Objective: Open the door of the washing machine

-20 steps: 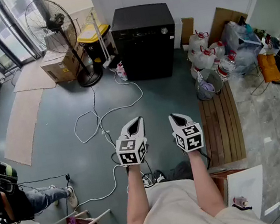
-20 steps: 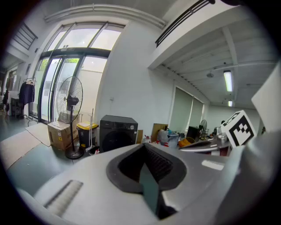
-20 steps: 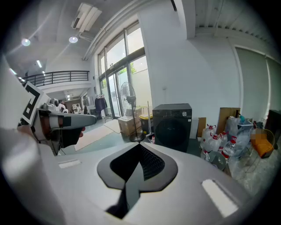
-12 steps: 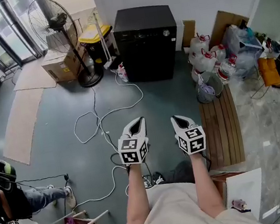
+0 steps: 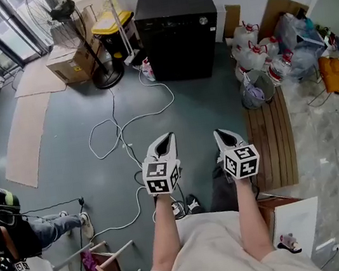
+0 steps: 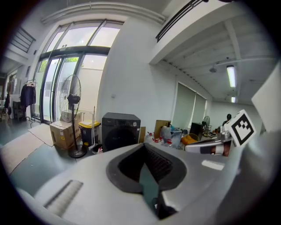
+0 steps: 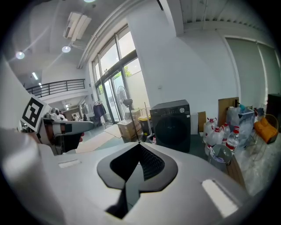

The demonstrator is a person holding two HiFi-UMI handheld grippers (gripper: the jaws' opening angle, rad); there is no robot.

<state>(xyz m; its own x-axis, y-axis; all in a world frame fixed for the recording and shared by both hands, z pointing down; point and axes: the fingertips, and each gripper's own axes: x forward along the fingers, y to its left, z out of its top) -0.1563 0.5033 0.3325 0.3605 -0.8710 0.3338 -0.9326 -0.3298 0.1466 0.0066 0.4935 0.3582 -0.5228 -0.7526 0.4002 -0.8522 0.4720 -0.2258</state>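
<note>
Both grippers are just hanging out in front of the person, nowhere near the target. The left gripper [image 5: 164,141] has its jaws pressed together with nothing between them, and its own view shows the two dark pads meeting in a tight seam. Same deal for the right gripper [image 5: 223,134]: jaws closed, empty. They sit side by side over the grey floor [image 5: 62,149], tips pointing ahead and a bit downward.

The washing machine [image 5: 178,30] is a black front-loader standing against the white wall at the far end of the room, well apart from both sets of jaws. From the head view it's pretty much straight ahead, lined up with the gap between the two grippers. Its round door [image 7: 172,128] faces the person and looks closed. In the right gripper view the machine sits just above and to the right of the jaw tips; in the left gripper view it's above and a bit left of them.

A white cable [image 5: 118,134] loops across the floor between the grippers and the machine. Left of the machine there's a yellow-lidded bin [image 5: 110,27], a cardboard box [image 5: 70,61] and a pedestal fan [image 5: 105,78]. On the right there's a bunch of water jugs [image 5: 251,44] and a slatted wooden bench [image 5: 272,140] near the right gripper.
</note>
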